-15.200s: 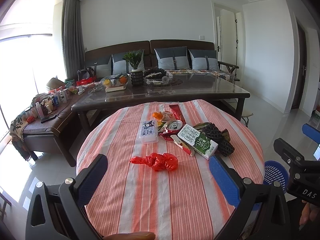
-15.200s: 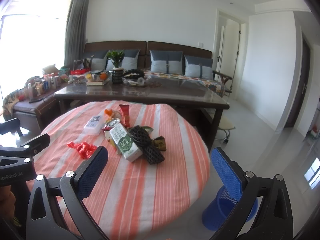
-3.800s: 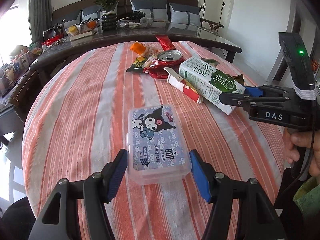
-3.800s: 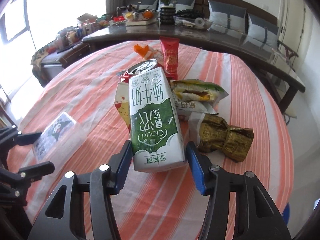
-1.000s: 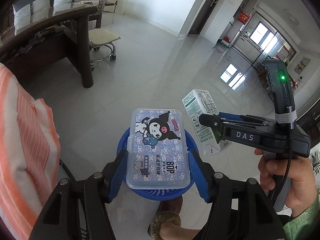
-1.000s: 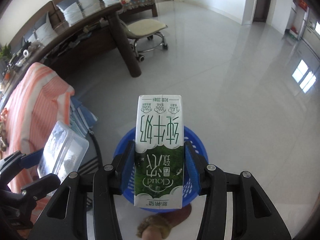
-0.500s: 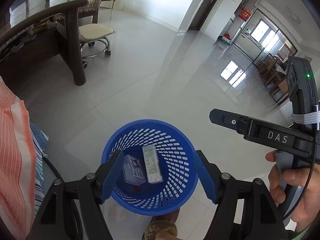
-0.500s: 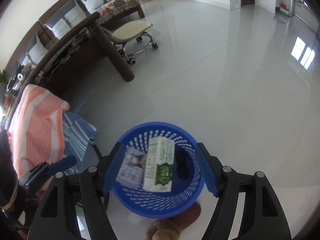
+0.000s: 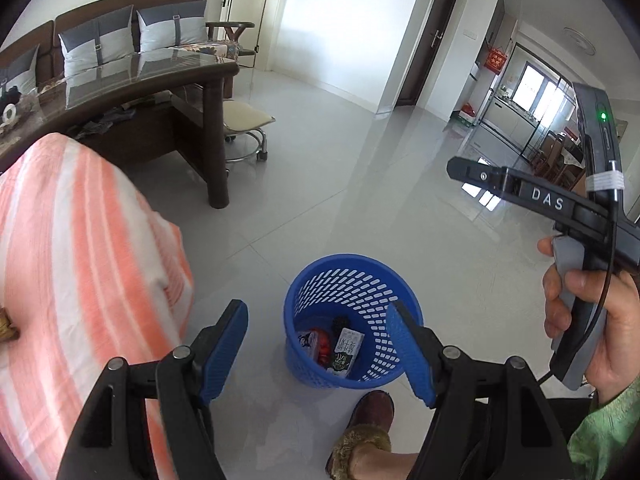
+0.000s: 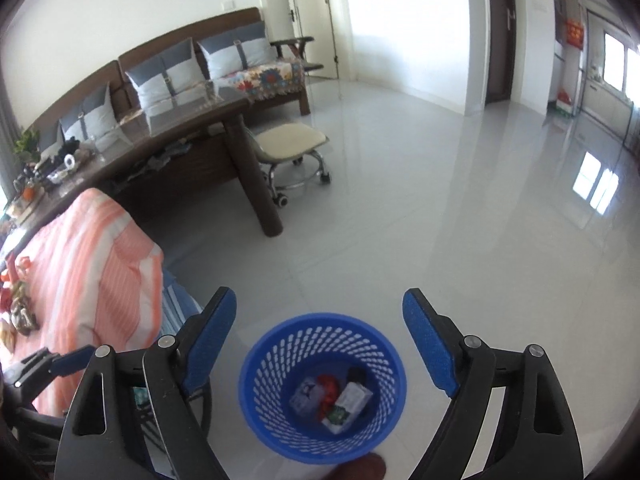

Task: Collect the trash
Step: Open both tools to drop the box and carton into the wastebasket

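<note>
A blue mesh waste basket [image 9: 356, 280] stands on the floor; it also shows in the right wrist view [image 10: 280, 344]. Inside lie the green milk carton [image 10: 347, 402], the clear cartoon box [image 10: 306, 394], a red wrapper [image 10: 328, 390] and a black item [image 10: 356, 375]. The carton [image 9: 346, 350] and box [image 9: 307, 340] show in the left wrist view too. My left gripper [image 9: 318, 340] is open and empty above the basket. My right gripper [image 10: 318, 336] is open and empty above it, and appears from the side in the left wrist view [image 9: 464, 170].
The round table with the orange striped cloth [image 9: 80, 240] is to the left, with trash at its far side [image 10: 16, 312]. A dark long table [image 10: 192, 148], a rolling stool [image 10: 290, 144] and a sofa [image 10: 180, 68] stand behind. A slippered foot [image 9: 368, 432] is beside the basket.
Both grippers have risen and pulled back from the basket, tilting up toward the room. The carton and box, dropped half a second ago, lie in the basket.
</note>
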`<state>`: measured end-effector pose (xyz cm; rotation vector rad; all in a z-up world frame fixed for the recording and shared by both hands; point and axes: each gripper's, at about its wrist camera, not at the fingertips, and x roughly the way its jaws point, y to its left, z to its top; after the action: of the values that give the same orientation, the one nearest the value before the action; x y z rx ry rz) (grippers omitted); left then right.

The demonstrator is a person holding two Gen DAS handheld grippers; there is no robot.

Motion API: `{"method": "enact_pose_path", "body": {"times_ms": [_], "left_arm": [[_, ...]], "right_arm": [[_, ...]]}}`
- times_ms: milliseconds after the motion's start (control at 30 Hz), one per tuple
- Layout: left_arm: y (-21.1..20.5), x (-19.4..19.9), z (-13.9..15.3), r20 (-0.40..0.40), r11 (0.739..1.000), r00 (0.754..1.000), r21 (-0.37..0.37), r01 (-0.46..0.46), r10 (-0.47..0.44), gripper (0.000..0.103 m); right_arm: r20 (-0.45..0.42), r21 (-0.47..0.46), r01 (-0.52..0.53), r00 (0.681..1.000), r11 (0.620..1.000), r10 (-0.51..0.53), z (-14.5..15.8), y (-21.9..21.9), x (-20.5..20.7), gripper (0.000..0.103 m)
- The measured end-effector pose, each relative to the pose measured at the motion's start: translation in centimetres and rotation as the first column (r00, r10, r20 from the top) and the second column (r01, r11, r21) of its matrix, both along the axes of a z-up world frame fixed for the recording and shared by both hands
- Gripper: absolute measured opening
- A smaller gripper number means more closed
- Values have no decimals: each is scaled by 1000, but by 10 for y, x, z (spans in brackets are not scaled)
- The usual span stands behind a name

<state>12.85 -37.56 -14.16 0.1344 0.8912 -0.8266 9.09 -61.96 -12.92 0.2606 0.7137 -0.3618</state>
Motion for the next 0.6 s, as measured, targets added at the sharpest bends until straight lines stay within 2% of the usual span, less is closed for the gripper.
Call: {"method": "enact_pose_path", "body": {"times_ms": [167, 300, 467, 600], "left_arm": [[64, -17, 14, 47, 997, 996, 15, -74, 73, 73], [115, -21, 21, 72, 988, 986, 27, -154, 152, 73], [177, -20, 25, 122, 962, 958, 49, -267, 259, 73], [230, -12, 16, 89, 929, 928, 48, -367, 362, 73]], "right_arm": [[76, -108, -113, 990, 988, 121, 21, 67, 13, 89], [107, -102, -237, 963, 966, 248, 22, 124, 25, 89], [124, -95, -413, 898, 906, 423, 16, 203, 26, 89], [103, -116, -535, 831, 837, 546, 3, 258, 20, 91]]}}
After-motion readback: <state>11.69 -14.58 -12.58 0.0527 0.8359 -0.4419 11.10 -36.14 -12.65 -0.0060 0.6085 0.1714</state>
